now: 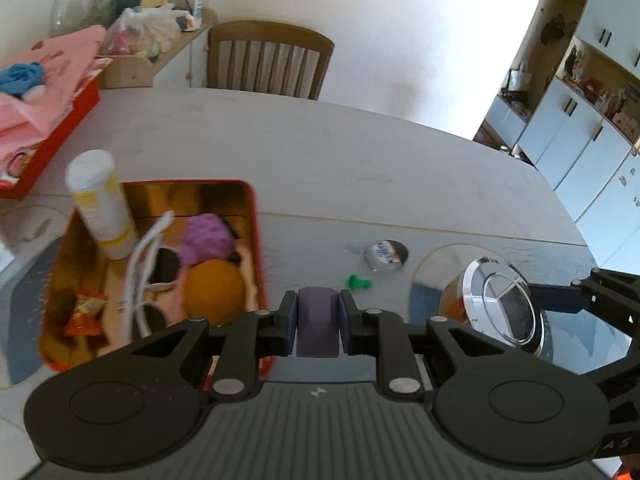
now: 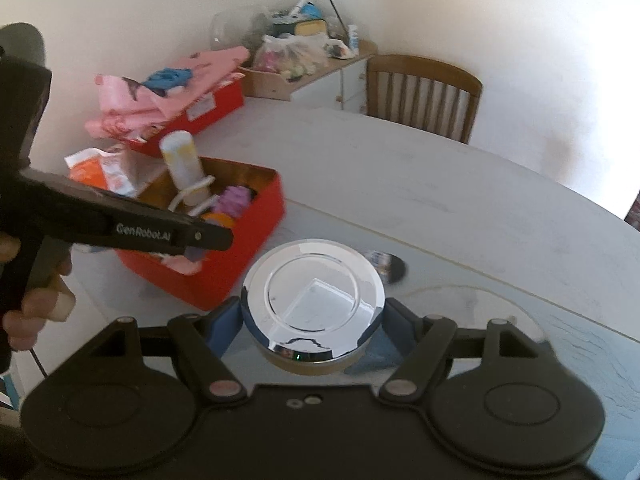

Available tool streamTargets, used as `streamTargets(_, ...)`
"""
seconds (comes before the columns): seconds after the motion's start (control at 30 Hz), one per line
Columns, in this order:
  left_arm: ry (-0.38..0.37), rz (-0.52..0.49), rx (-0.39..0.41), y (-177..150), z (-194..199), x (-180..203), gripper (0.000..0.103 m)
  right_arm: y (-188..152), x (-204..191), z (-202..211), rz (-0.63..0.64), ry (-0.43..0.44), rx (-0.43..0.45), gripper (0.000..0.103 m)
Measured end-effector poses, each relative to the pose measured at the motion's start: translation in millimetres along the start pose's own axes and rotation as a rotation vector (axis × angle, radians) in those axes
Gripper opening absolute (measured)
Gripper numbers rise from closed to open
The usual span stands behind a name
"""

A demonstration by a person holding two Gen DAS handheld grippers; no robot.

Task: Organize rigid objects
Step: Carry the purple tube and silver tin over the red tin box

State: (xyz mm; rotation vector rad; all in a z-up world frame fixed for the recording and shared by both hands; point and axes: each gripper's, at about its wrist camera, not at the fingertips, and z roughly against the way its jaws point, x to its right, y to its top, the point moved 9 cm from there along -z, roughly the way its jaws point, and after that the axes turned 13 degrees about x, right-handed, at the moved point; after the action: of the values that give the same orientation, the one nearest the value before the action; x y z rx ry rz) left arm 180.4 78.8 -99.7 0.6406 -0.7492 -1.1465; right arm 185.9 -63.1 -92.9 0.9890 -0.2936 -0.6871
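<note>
Purple block (image 1: 317, 322) pinched, chrome-lidded jar (image 2: 315, 300) clamped

My left gripper (image 1: 318, 320) is black with dark blue pads (image 1: 290, 322), and the block (image 1: 317, 322) in it is dull purple. My right gripper (image 2: 312, 316) has the same black and blue around a mirror-bright chrome lid (image 2: 314, 298). The tin (image 1: 256, 216) is red outside, gold inside, holding a white and yellow bottle (image 1: 102, 206), a purple lump (image 1: 206, 238), an orange ball (image 1: 214, 292) and a white cord (image 1: 138, 272). A small green piece (image 1: 357, 282) lies on the pale grey table (image 1: 320, 148).
</note>
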Motion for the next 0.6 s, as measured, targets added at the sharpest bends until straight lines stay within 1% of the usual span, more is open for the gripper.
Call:
streamTargets(0.33,0.041,0.022,0.018,2,27,-63,0.02,17,-56,-24,0.032,0.034,0.003,0.075)
streamTargets(0.6,0.081,0.011,0.031,7,29,-113,0.02,27,-91,-59,0.071,0.044,-0.006,0.075)
